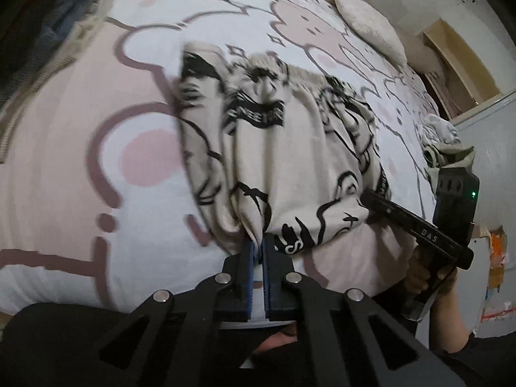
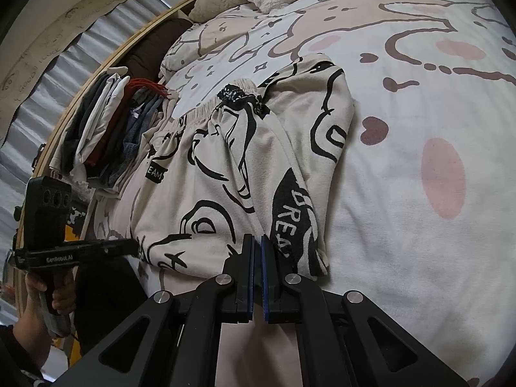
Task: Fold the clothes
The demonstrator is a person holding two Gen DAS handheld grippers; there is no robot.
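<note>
A cream garment with black graphic print and an elastic waistband lies bunched on the bed. My left gripper is shut on a gathered fold at its near edge. From the right wrist view, the left gripper meets the garment's left corner. My right gripper is shut at the garment's near hem. In the left wrist view, the right gripper has its tip in the cloth's right corner. A hand holds each gripper handle.
The bedspread is white and pink with a brown cartoon pattern. A stack of folded clothes sits at the bed's left edge beside a curved wooden frame. Fluffy pillows line the head. A loose cloth pile lies near a white cabinet.
</note>
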